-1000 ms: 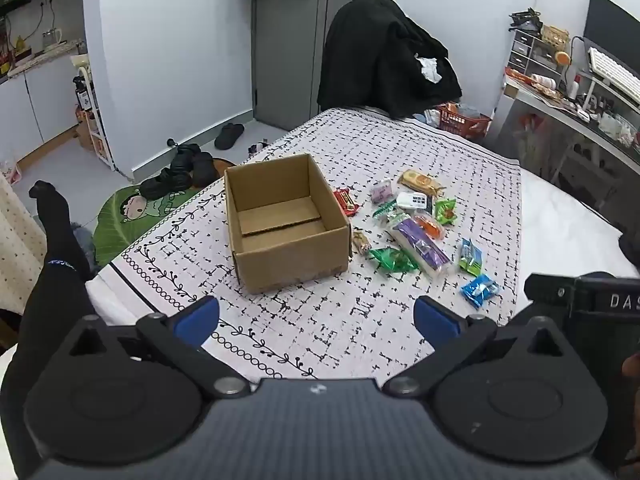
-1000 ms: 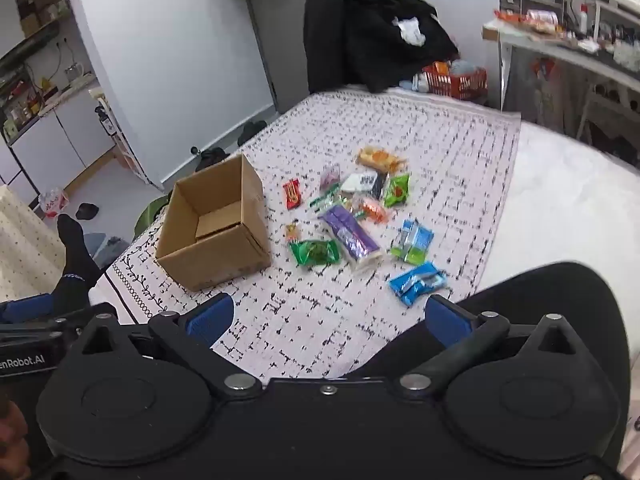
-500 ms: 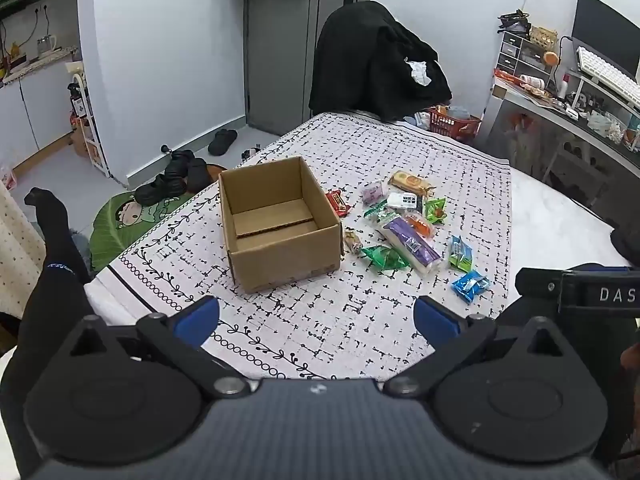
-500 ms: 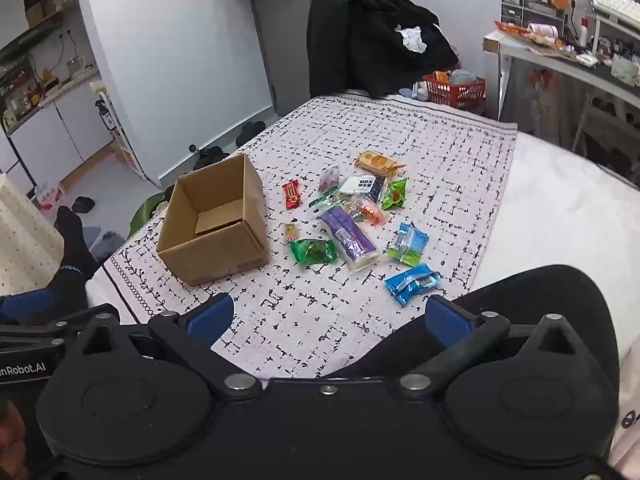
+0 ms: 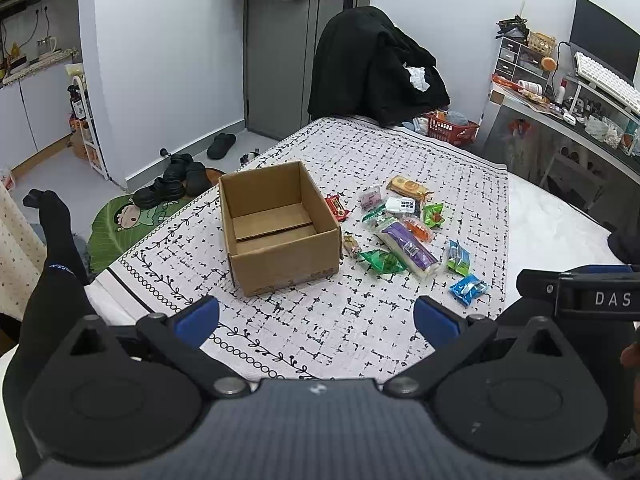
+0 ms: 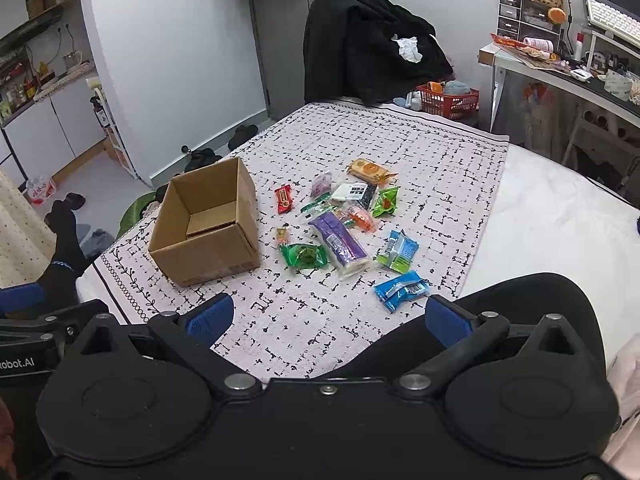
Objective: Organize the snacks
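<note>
1. The left gripper (image 5: 316, 318) is held low over the near edge of a patterned cloth (image 5: 332, 328), its blue-padded fingers (image 5: 197, 320) spread wide with nothing between them.
2. Ahead of that gripper and slightly to its left, an open cardboard box (image 5: 280, 228) is seen upright on the cloth; no snack is seen inside it.
3. Just right of the box, a red packet (image 5: 337, 208) and a small tan wrapped sweet (image 5: 351, 245) are found close to its side wall.
4. Further right, well ahead of the left gripper, a green packet (image 5: 382, 261) lies beside a long purple packet (image 5: 408, 246).
5. Behind these, a white packet (image 5: 400, 205) and an orange-brown packet (image 5: 409, 188) are clustered, and the white packet appears to touch its neighbours.
6. Nearest the right finger of the left gripper, a blue packet (image 5: 468, 289) lies apart from the pile, with a blue-and-green packet (image 5: 458, 257) just beyond it.
7. The right gripper (image 6: 328, 318) is likewise held low at the cloth's near edge, fingers (image 6: 210, 318) parted wide and empty.
8. From the right wrist view, the box (image 6: 206, 220) is placed ahead and to the left, and the blue packet (image 6: 402, 290) lies just ahead, between the fingertips and nearer the right one.
9. The person's dark-clad leg (image 6: 500, 304) is seen under the right gripper's right finger.
</note>
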`<state>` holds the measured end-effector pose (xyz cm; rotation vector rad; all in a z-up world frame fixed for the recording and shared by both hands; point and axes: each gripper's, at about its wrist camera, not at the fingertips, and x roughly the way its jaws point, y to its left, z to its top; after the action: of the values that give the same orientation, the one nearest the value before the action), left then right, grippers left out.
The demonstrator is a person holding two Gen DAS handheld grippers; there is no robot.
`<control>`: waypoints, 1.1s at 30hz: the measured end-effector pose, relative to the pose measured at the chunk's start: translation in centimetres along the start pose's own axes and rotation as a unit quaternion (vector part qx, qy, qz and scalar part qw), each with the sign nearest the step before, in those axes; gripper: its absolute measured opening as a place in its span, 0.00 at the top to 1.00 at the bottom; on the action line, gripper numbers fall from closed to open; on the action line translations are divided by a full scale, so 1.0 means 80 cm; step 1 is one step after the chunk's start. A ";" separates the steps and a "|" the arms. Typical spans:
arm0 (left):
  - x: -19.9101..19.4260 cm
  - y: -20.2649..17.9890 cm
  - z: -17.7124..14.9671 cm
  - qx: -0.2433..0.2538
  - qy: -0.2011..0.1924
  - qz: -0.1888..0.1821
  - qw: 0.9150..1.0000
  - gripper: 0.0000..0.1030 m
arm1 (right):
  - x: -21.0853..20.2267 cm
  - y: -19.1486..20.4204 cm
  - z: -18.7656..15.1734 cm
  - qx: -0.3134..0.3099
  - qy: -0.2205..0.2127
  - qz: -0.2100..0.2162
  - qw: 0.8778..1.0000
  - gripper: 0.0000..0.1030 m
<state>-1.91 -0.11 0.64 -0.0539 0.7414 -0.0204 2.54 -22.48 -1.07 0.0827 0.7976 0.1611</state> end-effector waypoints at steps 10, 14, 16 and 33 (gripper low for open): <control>0.001 0.002 -0.003 -0.001 0.002 -0.001 1.000 0.00 | -0.001 0.004 -0.003 -0.007 -0.002 -0.005 1.000 0.00; 0.002 0.002 -0.002 -0.002 0.004 -0.004 1.000 0.00 | 0.000 0.004 -0.002 -0.006 0.002 -0.004 1.000 0.00; 0.002 0.001 -0.003 -0.001 0.003 -0.003 1.000 0.00 | 0.000 0.004 -0.002 -0.007 0.001 -0.004 1.000 0.00; 0.001 0.001 -0.002 -0.001 0.002 -0.003 1.000 0.00 | 0.001 0.003 -0.003 -0.007 0.000 -0.010 1.000 0.00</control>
<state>-2.00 -0.05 0.47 -0.0586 0.7460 -0.0254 2.36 -22.22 -1.25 0.0611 0.7971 0.1472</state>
